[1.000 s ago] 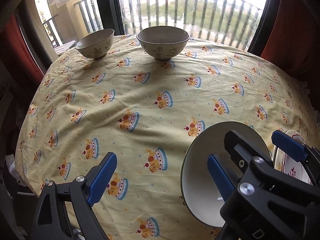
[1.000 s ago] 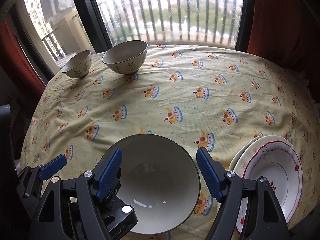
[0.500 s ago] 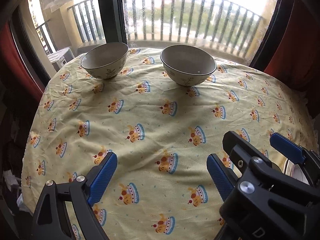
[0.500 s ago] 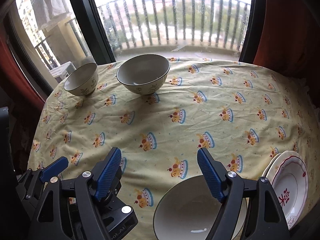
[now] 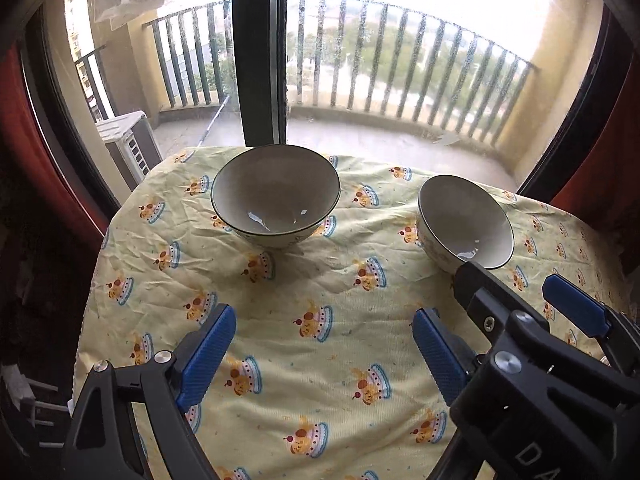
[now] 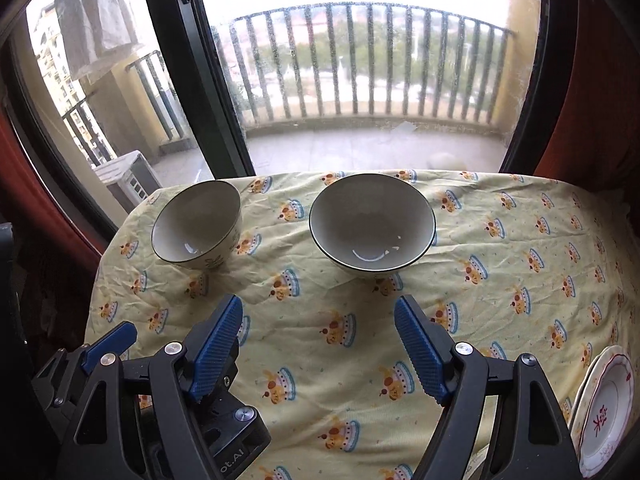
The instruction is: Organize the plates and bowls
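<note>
Two cream bowls with dark rims stand at the far side of the table. In the left wrist view the smaller bowl is straight ahead and the larger bowl is to the right. In the right wrist view the larger bowl is straight ahead and the smaller bowl is to its left. My left gripper is open and empty. My right gripper is open and empty. Stacked white plates with red trim lie at the near right.
The table wears a yellow cloth with a crown pattern. A window with balcony railings stands behind the far edge. Red curtains hang at both sides. My right gripper's body shows at the lower right of the left wrist view.
Both grippers have moved forward toward the two far bowls. The near white bowl between the right fingers has dropped out of view. The far bowls look larger.
</note>
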`<action>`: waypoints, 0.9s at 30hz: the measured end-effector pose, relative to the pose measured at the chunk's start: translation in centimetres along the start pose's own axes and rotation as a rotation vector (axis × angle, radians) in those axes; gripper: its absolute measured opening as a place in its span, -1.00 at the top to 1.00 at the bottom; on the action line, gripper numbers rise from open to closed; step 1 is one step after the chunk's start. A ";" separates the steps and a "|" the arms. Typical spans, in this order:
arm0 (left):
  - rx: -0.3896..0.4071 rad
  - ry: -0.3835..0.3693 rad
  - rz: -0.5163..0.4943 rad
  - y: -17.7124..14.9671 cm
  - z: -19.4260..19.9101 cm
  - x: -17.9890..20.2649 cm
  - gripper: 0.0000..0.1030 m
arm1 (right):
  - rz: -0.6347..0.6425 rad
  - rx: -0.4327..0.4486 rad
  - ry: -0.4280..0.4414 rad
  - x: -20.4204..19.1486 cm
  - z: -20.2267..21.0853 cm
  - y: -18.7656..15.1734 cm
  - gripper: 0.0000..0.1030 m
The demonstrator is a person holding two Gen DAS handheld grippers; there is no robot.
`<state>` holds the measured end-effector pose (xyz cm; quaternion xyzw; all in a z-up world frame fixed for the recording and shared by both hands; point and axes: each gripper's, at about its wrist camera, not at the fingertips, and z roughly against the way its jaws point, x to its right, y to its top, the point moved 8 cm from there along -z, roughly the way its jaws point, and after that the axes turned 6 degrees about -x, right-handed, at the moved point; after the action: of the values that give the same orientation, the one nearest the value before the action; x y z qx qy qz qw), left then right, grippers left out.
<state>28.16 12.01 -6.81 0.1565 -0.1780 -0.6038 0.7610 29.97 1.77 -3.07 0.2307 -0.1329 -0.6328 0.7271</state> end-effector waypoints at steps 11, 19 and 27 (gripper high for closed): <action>0.052 0.056 -0.051 6.0 -2.9 -5.1 -0.76 | -0.023 0.027 -0.034 -5.1 -3.8 4.6 -0.58; 0.064 0.059 -0.052 8.7 -6.0 -6.9 -0.52 | -0.065 0.036 -0.056 -6.8 -7.1 6.8 -0.58; 0.047 0.052 -0.070 10.0 -9.0 -7.1 -0.11 | -0.113 0.023 -0.080 -6.8 -10.4 7.9 -0.37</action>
<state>39.51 21.38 -10.85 0.1962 -0.1669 -0.6213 0.7400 40.73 10.90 -7.38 0.2207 -0.1561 -0.6800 0.6815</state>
